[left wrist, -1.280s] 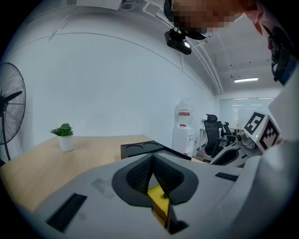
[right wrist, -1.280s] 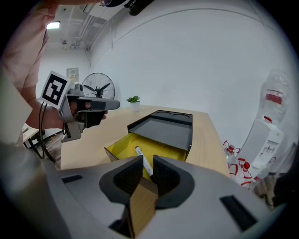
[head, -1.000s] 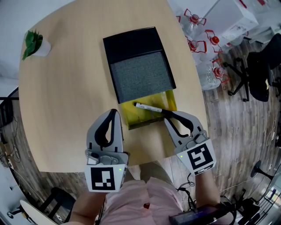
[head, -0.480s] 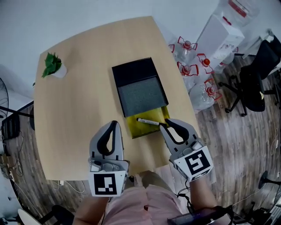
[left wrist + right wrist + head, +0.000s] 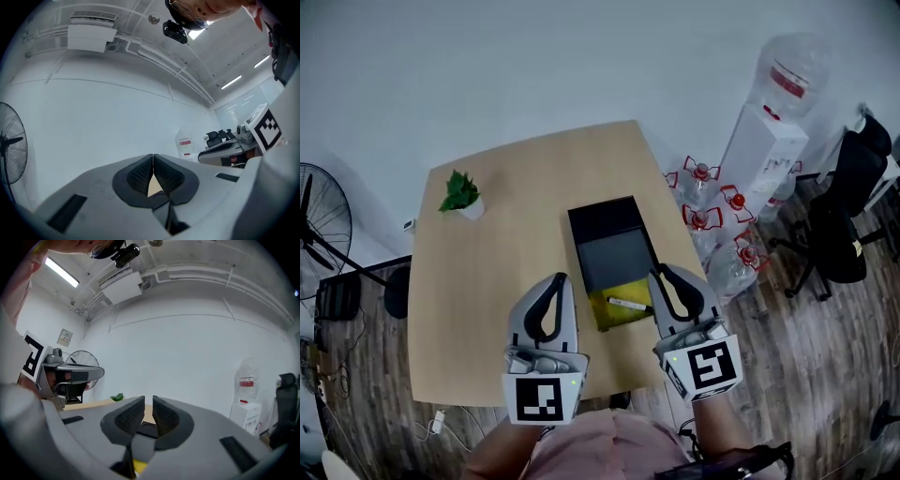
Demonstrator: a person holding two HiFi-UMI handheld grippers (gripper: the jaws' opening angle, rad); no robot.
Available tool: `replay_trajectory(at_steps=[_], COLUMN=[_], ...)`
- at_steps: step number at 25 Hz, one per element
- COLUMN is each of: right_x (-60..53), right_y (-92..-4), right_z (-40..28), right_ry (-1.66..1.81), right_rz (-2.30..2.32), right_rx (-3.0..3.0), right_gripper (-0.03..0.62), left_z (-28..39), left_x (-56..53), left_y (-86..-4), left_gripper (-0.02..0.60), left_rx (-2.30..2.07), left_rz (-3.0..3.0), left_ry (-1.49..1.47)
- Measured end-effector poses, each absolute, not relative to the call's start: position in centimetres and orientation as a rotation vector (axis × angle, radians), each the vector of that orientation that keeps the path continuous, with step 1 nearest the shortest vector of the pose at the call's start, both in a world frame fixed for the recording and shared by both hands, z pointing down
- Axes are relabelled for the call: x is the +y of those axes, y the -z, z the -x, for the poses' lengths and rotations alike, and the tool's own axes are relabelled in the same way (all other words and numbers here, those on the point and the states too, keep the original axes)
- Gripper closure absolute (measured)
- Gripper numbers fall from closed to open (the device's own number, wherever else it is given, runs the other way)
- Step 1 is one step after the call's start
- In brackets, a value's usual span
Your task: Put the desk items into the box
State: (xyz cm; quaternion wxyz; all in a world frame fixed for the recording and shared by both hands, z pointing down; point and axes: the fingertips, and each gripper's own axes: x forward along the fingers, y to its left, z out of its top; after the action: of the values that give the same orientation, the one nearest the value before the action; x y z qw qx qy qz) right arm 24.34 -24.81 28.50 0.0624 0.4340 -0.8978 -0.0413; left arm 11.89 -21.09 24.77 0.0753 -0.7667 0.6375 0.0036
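White wall and plank floor frame a pale wooden table seen from high overhead; a fan stands at far left, and water bottles and an office chair crowd the right. A potted plant sits on the table's far left; a black box lies towards the right, its long side running near to far. At the box's near end, touching it, lies a flat yellow pad with a white marker across it; whether the pad rests inside the box or against it cannot be told. Both tools hang above the table's near edge, clear of every item; the left gripper has its jaw tips pressed together on nothing, as its own view confirms; the right gripper shows a narrow gap between its jaws, also empty.

Judging by looks, the marker is light and stiff, with a smooth round barrel likely to roll or slip; a pinch across the middle of the barrel seems safest. The pad appears thin, light and probably bendy; it lies flush, so an exposed near edge or corner looks like the place to take hold, with the marker cleared off first.
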Motion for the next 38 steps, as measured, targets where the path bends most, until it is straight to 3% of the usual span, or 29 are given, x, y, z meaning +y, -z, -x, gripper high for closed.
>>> replay_trajectory(at_steps=[6, 38], right_x=[-24.5, -23.2], right_y=[-24.9, -23.4], right_z=[-24.2, -23.1], right_ry=[0.231, 0.321], right_rz=[-1.383, -1.406], right_rx=[-2.741, -2.752], right_gripper=[0.589, 0.592], left_z=[-12.0, -12.0], left_x=[-21.0, -20.5], left_y=[-21.8, -20.7], left_gripper=[0.571, 0.572], left_rx=[1.897, 1.885], left_rz=[2.264, 2.263], left_ry=[-0.057, -0.104])
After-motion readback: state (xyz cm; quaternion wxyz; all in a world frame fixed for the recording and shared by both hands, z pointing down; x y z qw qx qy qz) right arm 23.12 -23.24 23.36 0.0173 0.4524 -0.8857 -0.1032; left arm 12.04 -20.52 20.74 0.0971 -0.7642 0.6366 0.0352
